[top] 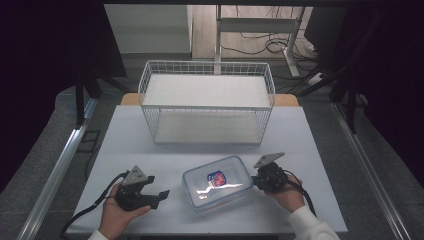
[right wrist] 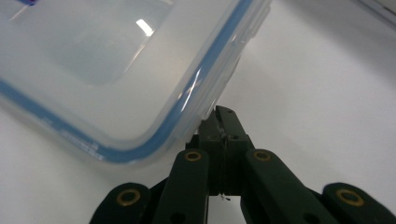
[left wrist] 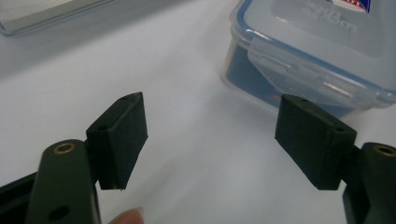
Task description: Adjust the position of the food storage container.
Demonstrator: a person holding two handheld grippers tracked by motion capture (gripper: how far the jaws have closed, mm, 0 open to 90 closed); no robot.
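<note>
Clear lidded container (top: 217,183) sits on the white table (top: 300,135) before the wire basket (top: 207,100); right tool (right wrist: 223,133) is clenched on its side latch flap, left tool (left wrist: 212,140) released nearby; judged light, rigid, slippery, best held by rim or latches.

A lidded container (top: 217,183) lies before the wire basket (top: 207,102) on the table (top: 130,140).

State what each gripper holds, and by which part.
The right gripper is shut on the container's side latch flap. The left gripper is open, holding nothing, short of the container.
</note>
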